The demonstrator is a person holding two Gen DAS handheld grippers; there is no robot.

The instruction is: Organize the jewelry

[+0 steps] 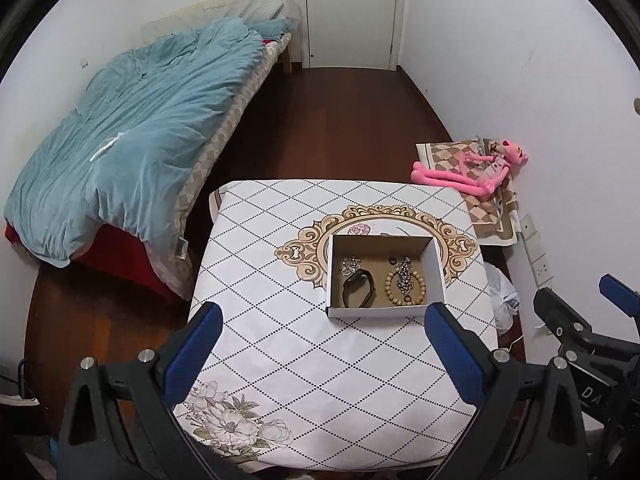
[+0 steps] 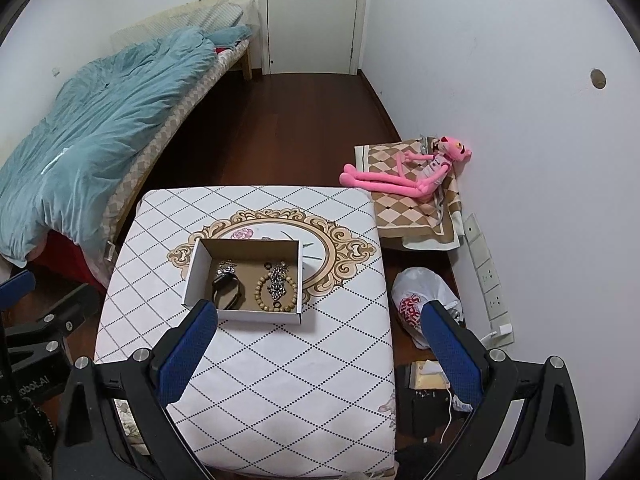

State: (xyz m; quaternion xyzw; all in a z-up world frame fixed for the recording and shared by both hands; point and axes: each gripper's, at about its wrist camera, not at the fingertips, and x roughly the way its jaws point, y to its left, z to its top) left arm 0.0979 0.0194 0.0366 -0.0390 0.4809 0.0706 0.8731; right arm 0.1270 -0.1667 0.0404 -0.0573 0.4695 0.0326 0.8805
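A shallow cardboard box (image 1: 436, 258) (image 2: 191, 270) sits on the table with the white diamond-pattern cloth (image 1: 280, 340) (image 2: 280, 380). In it lie a black band (image 1: 359, 289) (image 2: 228, 292), a wooden bead bracelet (image 1: 420, 290) (image 2: 262, 294), a silver chain (image 1: 405, 276) (image 2: 277, 280) and a small sparkly piece (image 1: 351, 265) (image 2: 225, 269). My left gripper (image 1: 320, 320) is open and empty, held above the table short of the box. My right gripper (image 2: 320, 320) is open and empty, above the table's right edge.
A bed with a blue quilt (image 1: 132, 132) stands to the left. A pink plush toy (image 2: 404, 178) lies on a checked cloth by the right wall. A white plastic bag (image 2: 420, 300) and cables lie on the floor right of the table. A door (image 1: 352, 12) is at the back.
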